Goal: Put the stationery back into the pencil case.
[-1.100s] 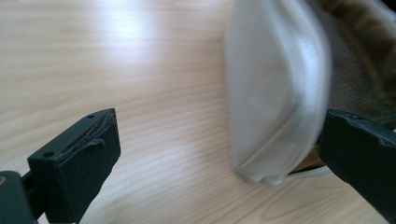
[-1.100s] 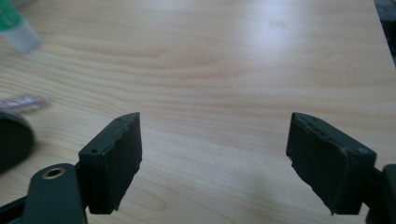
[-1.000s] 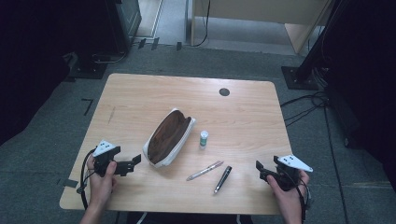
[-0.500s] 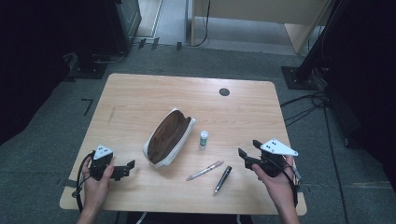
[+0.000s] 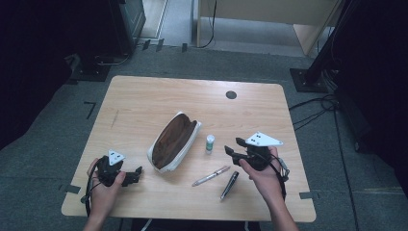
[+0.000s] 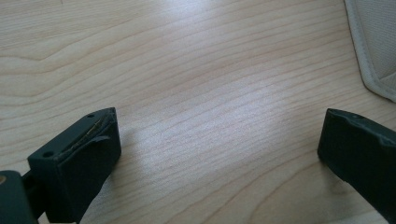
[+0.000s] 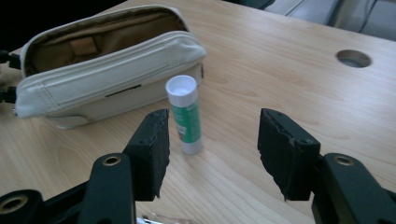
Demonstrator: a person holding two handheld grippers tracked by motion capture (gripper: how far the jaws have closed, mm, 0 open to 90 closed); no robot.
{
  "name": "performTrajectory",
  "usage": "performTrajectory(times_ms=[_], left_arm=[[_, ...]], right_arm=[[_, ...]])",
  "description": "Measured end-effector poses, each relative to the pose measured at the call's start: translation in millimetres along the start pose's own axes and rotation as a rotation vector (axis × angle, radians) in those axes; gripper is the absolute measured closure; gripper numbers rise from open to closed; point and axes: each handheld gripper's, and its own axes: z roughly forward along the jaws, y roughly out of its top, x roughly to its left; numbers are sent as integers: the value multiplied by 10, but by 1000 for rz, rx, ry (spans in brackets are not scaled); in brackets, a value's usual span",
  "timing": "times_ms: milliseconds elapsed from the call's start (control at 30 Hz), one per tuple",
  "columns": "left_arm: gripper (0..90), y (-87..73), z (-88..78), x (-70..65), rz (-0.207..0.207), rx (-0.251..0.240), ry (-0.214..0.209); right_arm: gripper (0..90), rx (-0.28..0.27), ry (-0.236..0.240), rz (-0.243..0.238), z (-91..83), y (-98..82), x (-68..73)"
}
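glue stick [image 7: 185, 114] stands upright, white cap up, mid-table beside the open pouch [image 5: 172, 142] | right gripper [image 5: 230, 149] just near it, jaws closing, nothing between | left gripper [image 6: 219, 149] jaws wide apart, near front-left corner | one stick, one pouch, two pens [image 5: 210, 176] | pouch cut off in left gripper view

Light wooden table [image 5: 144, 101] on grey carpet floor [image 5: 43, 144]; dark surroundings — pale cabinet [image 5: 269, 19] behind

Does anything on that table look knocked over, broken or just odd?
Nothing stands out. The pencil case lies open, the glue stick stands upright beside it, and two pens lie loose nearby, undamaged.
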Motion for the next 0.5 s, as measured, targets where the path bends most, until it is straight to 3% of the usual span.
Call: performTrajectory(times_ms=[267, 500], left_arm=[[0, 0, 0, 0, 0, -1, 0], [0, 0, 1, -1, -1, -2, 0]], right_arm=[[544, 34, 20, -33, 277, 135, 162], [605, 42, 29, -41, 439, 195, 201]])
